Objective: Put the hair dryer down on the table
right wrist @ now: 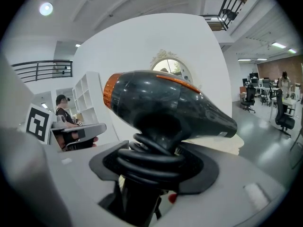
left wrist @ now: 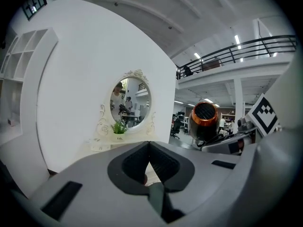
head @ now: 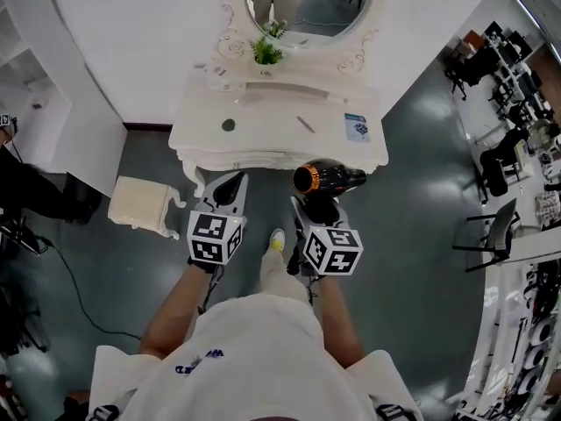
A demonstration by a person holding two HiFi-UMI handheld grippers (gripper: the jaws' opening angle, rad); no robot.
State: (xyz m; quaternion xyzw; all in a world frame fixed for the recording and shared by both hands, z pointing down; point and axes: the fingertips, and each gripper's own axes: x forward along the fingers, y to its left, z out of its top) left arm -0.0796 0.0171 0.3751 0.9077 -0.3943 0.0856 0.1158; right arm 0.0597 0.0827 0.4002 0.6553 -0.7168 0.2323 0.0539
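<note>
Head view, near to far: person in a white top [head: 263, 349], one tool per hand. Left tool [head: 230, 185] is clenched on nothing. Left gripper view shows its jaws meeting at the tips with only air behind them.

Right tool [head: 316, 207] is grasping the hair dryer [head: 329, 179] by the handle. Right gripper view shows the coiled cord [right wrist: 151, 157] wrapped round that handle and sitting between the jaws, which are spread wide around the lot.

Dryer body is black and lies crosswise above the tool. Its orange-ringed wide end points toward the left tool, its tapered nozzle toward the person's right. Dryer is held up in the air just in front of the worktop [head: 263, 134] front edge, not resting on it.

The two tools are side by side, near each other but apart. One shoe [head: 277, 239] shows on the dark floor [head: 412, 261] between them. Beige stool [head: 145, 203] stands on the floor left of the left tool, by the worktop's left corner.

Worktop is a white dressing table. It carries a small dark round item [head: 228, 124] toward the left, a thin stick [head: 305, 124] mid, and a printed card [head: 357, 127] at the right.

Farther back, a small green plant [head: 266, 51] sits at the foot of an oval mirror [head: 307, 11] in an ornate white frame, against a white wall [head: 131, 24]. Office chairs [head: 495, 160] and desks are at far right.
</note>
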